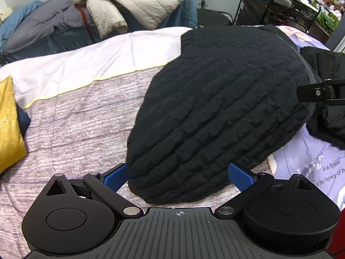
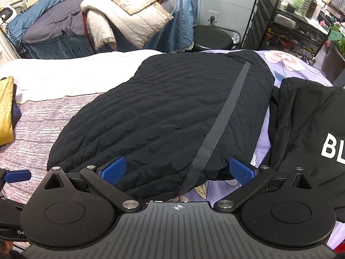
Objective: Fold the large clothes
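A black quilted jacket (image 1: 217, 108) lies folded and flat on the bed; it also shows in the right wrist view (image 2: 163, 112), with a grey zipper strip (image 2: 224, 116) running down it. My left gripper (image 1: 178, 176) is open, its blue pads on either side of the jacket's near left edge. My right gripper (image 2: 178, 170) is open over the jacket's near right edge. The left gripper's fingertip (image 2: 17, 176) shows at the left edge of the right wrist view.
A second black garment with white letters (image 2: 312, 133) lies to the right on the purple flowered sheet (image 2: 289, 62). A yellow cushion (image 1: 8, 125) sits at the left. Behind stand another bed with cream quilts (image 2: 129, 13), a black stool (image 2: 212, 37) and a shelf rack (image 2: 286, 21).
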A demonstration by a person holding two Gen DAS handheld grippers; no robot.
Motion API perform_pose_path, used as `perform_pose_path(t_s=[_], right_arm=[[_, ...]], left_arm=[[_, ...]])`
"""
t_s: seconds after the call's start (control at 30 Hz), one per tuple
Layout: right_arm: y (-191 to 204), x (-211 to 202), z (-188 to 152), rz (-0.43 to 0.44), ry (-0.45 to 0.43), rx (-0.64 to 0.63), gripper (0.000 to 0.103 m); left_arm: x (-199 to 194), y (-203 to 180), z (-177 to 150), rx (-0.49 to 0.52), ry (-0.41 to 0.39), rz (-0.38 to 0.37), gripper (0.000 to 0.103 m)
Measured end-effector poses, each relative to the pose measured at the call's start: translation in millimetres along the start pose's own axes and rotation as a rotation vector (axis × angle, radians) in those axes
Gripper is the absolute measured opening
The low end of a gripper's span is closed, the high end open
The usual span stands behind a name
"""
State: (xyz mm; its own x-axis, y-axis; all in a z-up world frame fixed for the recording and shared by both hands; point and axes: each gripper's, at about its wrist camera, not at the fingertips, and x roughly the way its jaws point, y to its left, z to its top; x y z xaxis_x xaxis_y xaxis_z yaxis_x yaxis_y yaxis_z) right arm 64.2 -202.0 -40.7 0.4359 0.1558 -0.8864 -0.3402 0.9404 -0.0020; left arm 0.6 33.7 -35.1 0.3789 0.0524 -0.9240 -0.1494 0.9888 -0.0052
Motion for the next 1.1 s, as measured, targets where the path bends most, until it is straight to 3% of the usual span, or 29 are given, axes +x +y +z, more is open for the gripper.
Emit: perform_pose_path(t_s=[0.2,0.43,0.57,0.67,0.73,0.83,0.9,1.0,1.07,1.1], right_arm=[[-2.3,3.6,5.6,0.006,-0.013,0.004,0.102],[-11.3,14.5,22.8,0.027,-0.069,-0.033,0.102],[-19.7,34.7,36.5,0.052,-0.075,-0.034,0.102],[-32.8,49.7,44.1,0.016,-0.067,0.014,0.102],[-51.8,62.1,46.0,0.012,-0.044,0.107,0.102],[-88.8,88.9,42.9,0.054,0.024,0.311,0.103],[-105.7,107.8,39.8,0.099,0.054,0.392,0.103],[-110.6,125.2,38.3,0.122,0.085,0.408,0.103],[-108.8,132.3,33.4,0.111,0.103,0.415,0.101],[-103.5,131.5,30.7,0.099,0.106,0.401,0.094]], left_arm=[[-1.6,36.6,11.5,-0.104,-0.116,0.0,0.103],[31.3,86.8,41.3,-0.247,-0.12,-0.238,0.103],[68.9,81.3,63.5,-0.193,-0.113,-0.294,0.103],[101.9,69.7,86.5,-0.121,-0.069,-0.326,0.103],[124.4,64.8,100.0,-0.117,-0.04,-0.398,0.103],[148.1,54.1,107.8,-0.192,0.016,-0.525,0.103],[157.7,37.2,104.9,-0.167,0.041,-0.569,0.103],[169.3,4.8,88.0,-0.068,0.09,-0.564,0.103],[164.5,-20.7,72.9,0.034,0.073,-0.518,0.094],[158.5,-31.6,66.3,0.087,0.049,-0.484,0.092]])
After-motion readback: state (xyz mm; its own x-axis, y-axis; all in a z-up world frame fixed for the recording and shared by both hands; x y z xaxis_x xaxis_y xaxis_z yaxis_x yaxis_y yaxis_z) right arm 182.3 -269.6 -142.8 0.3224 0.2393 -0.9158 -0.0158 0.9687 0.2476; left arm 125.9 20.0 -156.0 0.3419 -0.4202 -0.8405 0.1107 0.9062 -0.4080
